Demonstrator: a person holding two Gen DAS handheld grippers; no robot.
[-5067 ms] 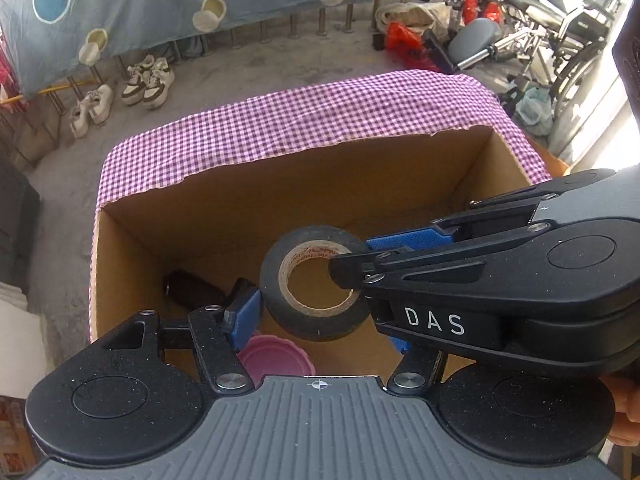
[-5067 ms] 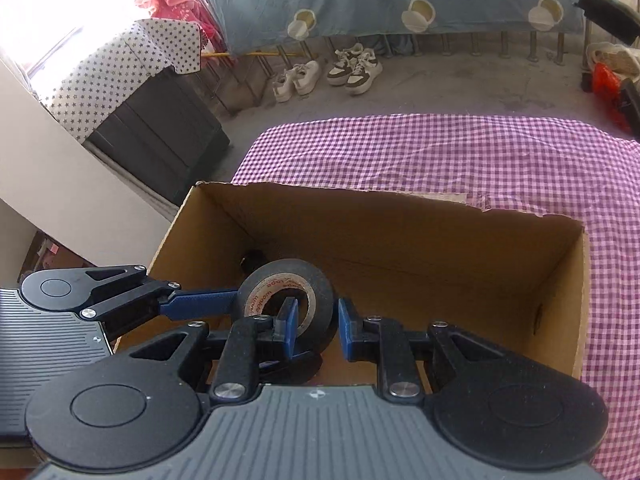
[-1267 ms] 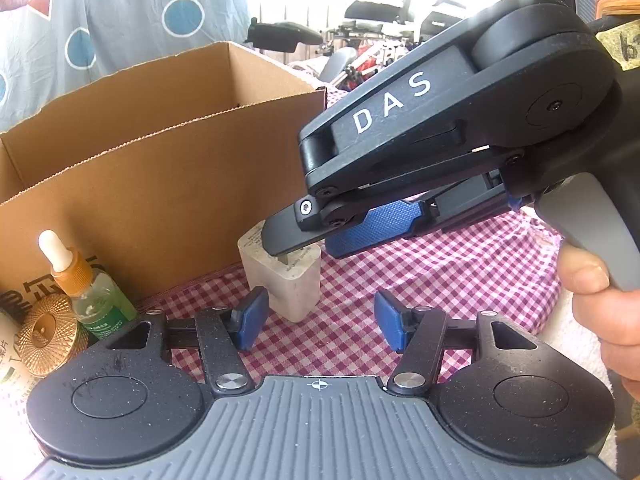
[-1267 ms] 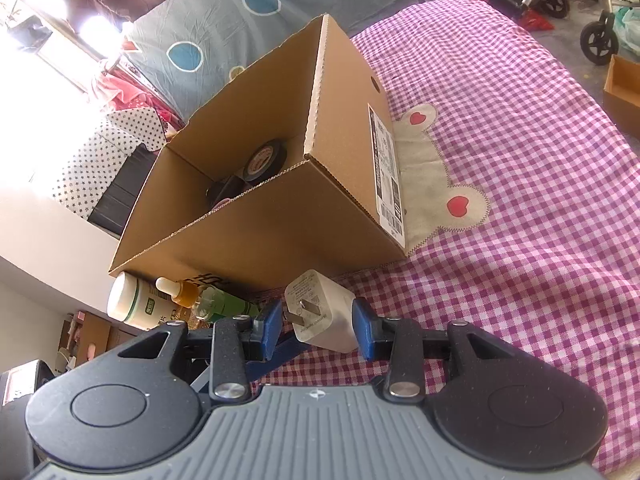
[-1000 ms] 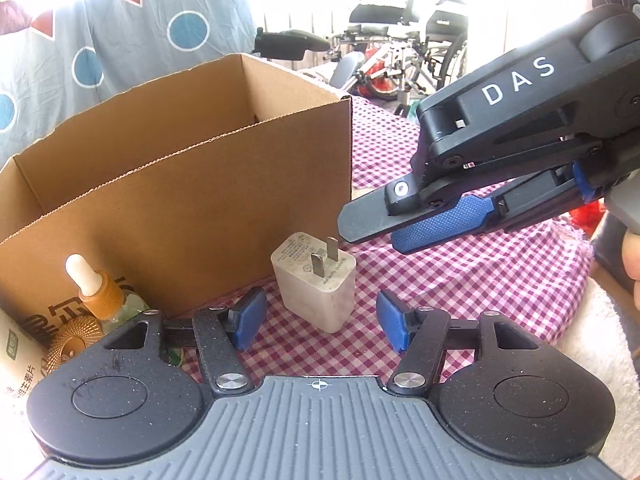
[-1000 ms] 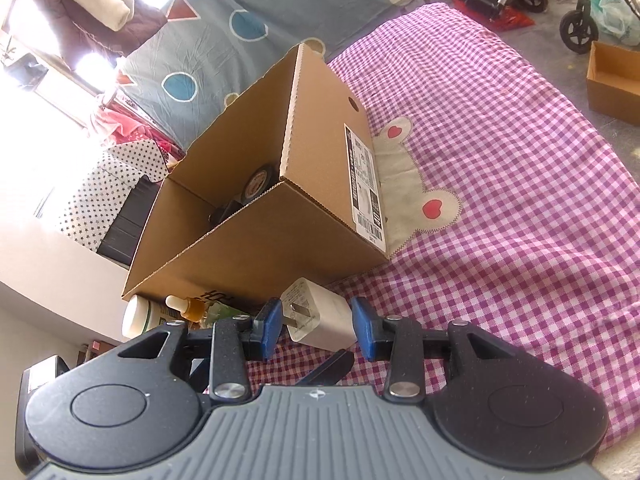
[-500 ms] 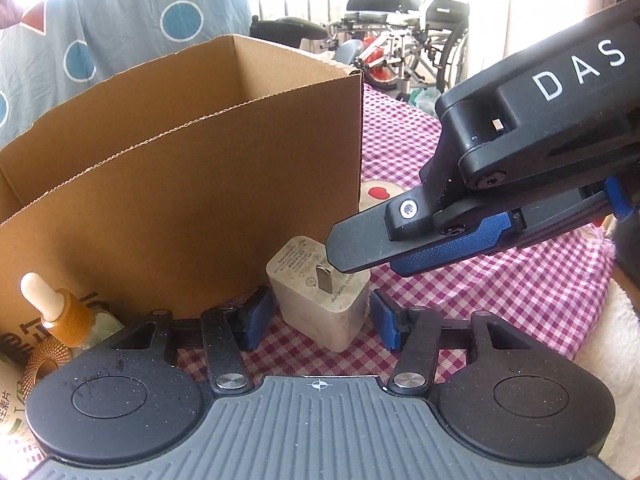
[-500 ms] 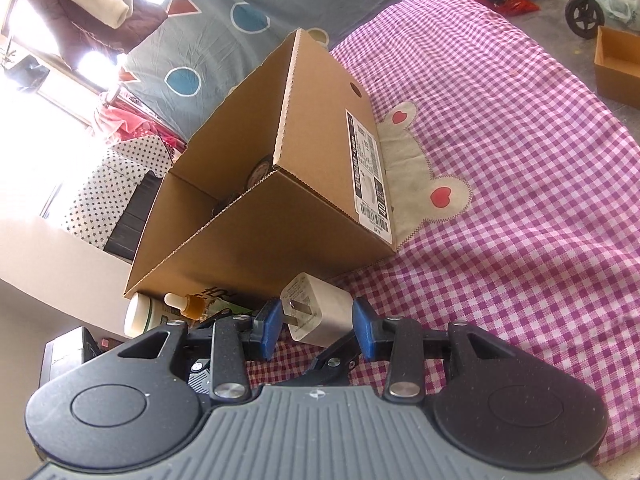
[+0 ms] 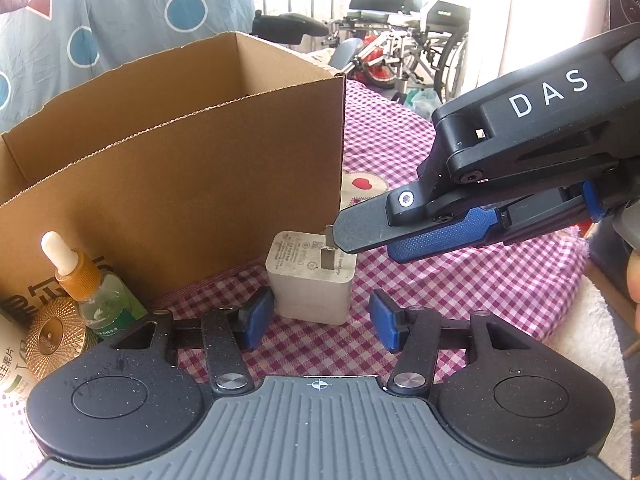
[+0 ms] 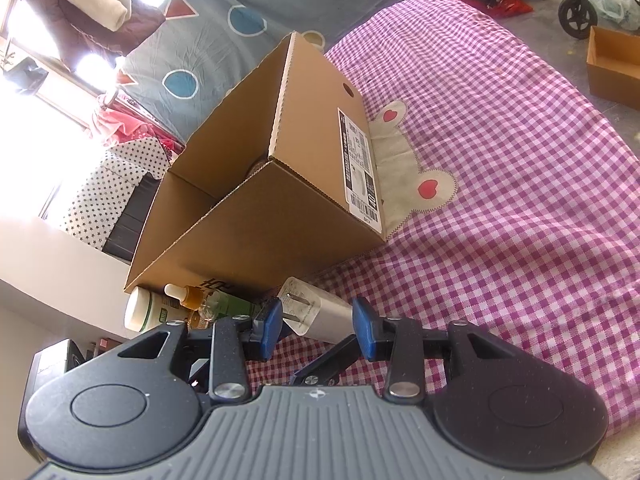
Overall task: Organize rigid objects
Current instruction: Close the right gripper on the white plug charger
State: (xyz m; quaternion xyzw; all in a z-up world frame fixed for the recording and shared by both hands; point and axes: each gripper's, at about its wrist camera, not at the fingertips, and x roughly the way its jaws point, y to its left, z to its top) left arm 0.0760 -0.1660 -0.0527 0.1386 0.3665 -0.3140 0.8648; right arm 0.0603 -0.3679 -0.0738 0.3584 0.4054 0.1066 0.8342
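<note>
A white charger plug (image 9: 310,280) stands prongs-up on the purple checked cloth (image 9: 460,280), in front of the open cardboard box (image 9: 180,184). My right gripper (image 10: 317,322) is shut on the charger (image 10: 324,316). In the left wrist view it reaches in from the right, one of its fingers (image 9: 360,226) over the prongs. My left gripper (image 9: 316,320) is open around the charger's base. Its left pad is at the charger's side, and a gap shows at the right pad. Whether the charger rests on the cloth is unclear.
A green dropper bottle (image 9: 96,292), a gold round lid (image 9: 52,336) and a white bottle (image 10: 144,312) crowd the box's (image 10: 280,232) near left corner. A bear patch (image 10: 412,184) lies beside the box. Wheelchairs (image 9: 400,12) stand behind, and a small carton (image 10: 612,68) sits on the floor.
Five seconds ago both grippers were over the box at a black tape roll. Within the last second the left jaws narrowed and moved in around the charger. The right grip looks unchanged.
</note>
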